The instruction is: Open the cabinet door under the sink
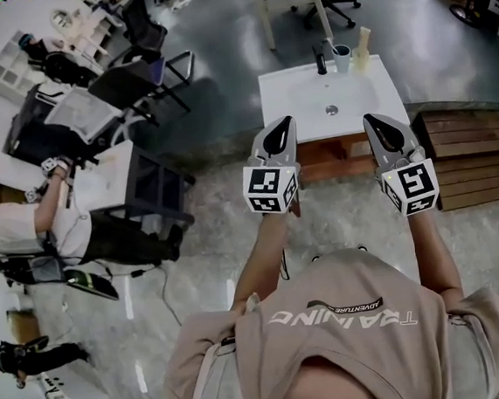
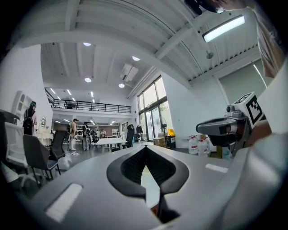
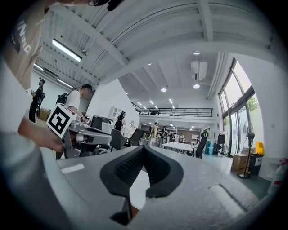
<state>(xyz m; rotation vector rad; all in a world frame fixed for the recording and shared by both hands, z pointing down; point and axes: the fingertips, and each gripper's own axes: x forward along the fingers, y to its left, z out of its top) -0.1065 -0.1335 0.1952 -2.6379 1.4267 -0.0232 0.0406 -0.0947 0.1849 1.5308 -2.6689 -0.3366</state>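
Left hand-held gripper (image 1: 284,126) and right hand-held gripper (image 1: 373,120), jaws closed and empty, hover just near the cabinet door (image 1: 334,154), which faces near and runs left-right under the sink (image 1: 309,92).

- Ahead of my left gripper (image 2: 145,147), tall windows (image 2: 153,105) and a railed balcony (image 2: 90,106) line the far end.
- Left of it, dark office chairs (image 2: 38,155) stand on grey floor (image 2: 78,156).
- Above my right gripper (image 3: 143,147), white beamed ceiling (image 3: 180,49), strip light (image 3: 66,50).
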